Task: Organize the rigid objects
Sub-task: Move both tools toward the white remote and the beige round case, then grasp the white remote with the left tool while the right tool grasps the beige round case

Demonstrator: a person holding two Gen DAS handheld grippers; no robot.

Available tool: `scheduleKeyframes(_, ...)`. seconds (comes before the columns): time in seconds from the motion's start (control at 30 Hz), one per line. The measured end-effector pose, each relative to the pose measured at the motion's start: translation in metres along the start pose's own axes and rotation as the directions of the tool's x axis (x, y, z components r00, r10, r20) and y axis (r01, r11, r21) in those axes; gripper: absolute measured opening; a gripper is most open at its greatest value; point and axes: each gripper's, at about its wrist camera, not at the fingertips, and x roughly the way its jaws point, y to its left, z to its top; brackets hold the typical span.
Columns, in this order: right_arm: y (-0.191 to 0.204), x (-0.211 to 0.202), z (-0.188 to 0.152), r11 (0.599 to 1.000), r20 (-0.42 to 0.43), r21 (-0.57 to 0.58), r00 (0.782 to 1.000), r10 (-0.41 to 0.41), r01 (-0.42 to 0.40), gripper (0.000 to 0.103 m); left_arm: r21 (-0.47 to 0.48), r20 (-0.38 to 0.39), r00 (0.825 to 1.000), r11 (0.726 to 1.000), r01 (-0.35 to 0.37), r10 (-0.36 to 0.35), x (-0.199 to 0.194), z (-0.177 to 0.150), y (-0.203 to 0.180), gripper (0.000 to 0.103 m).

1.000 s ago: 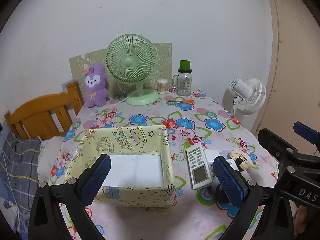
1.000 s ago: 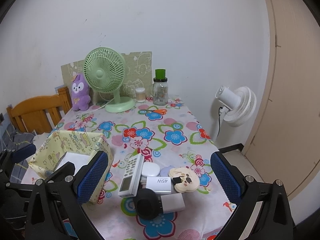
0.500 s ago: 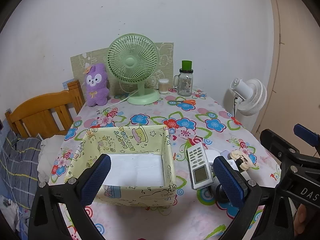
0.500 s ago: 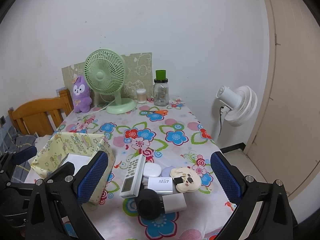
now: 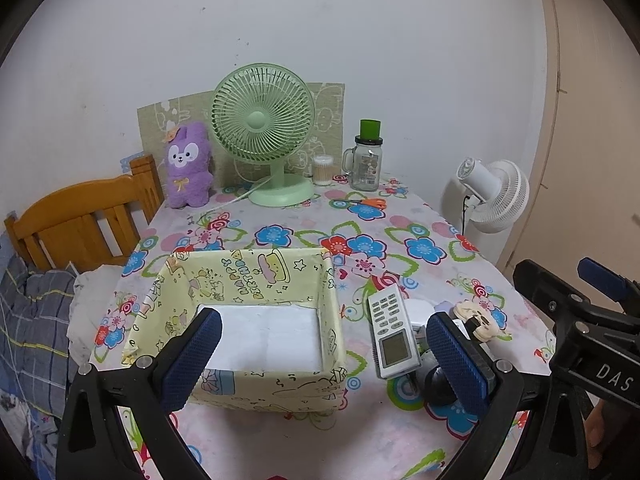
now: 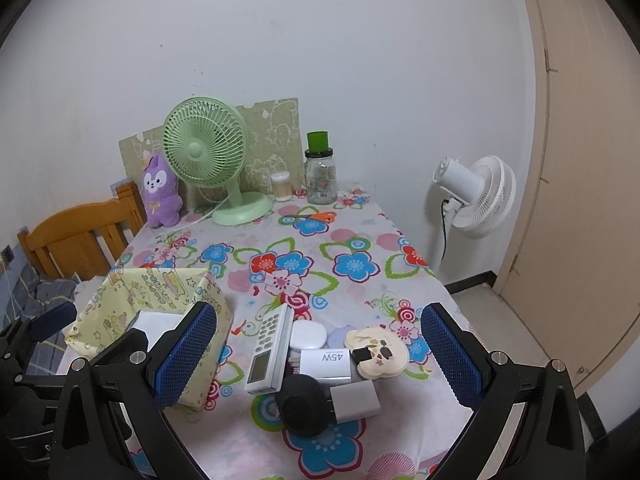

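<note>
Yellow box (image 5: 236,320) at lower centre holds nothing; remote (image 6: 269,349) and chargers unsorted; my left tool (image 5: 320,356) and right tool (image 6: 320,360) gape empty.

Yellow box (image 5: 256,292), remote (image 5: 392,330) beside, left hand-held gripper (image 5: 324,356) open

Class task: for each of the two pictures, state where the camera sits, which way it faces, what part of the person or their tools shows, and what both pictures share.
Left wrist: sits on the left hand-held gripper, above the table's near edge, facing the yellow patterned fabric box; its open blue-padded fingers and the right tool's black frame show.
Right wrist: sits on the right hand-held gripper, facing the white remote control and small gadgets; its open fingers and the left tool's frame show.
Shared: box, remote, green desk fan.
</note>
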Motion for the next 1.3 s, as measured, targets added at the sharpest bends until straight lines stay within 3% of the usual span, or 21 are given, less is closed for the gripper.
scheduleKeyframes(0.37, 0.001, 0.004, -0.001, 1.000, -0.005, -0.010, 1.000, 0.014, -0.014, 0.103, 0.006, -0.001, 1.000, 1.000, -0.010, 0.010, 0.004, 0.000, 0.000, 0.102)
scheduleKeyframes(1.3, -0.026, 0.038, -0.001, 1.000, -0.048, -0.006, 0.999, -0.007, 0.007, 0.093, 0.043, -0.095, 0.994, 0.997, 0.065, -0.060, 0.051, 0.005, -0.043, 0.076)
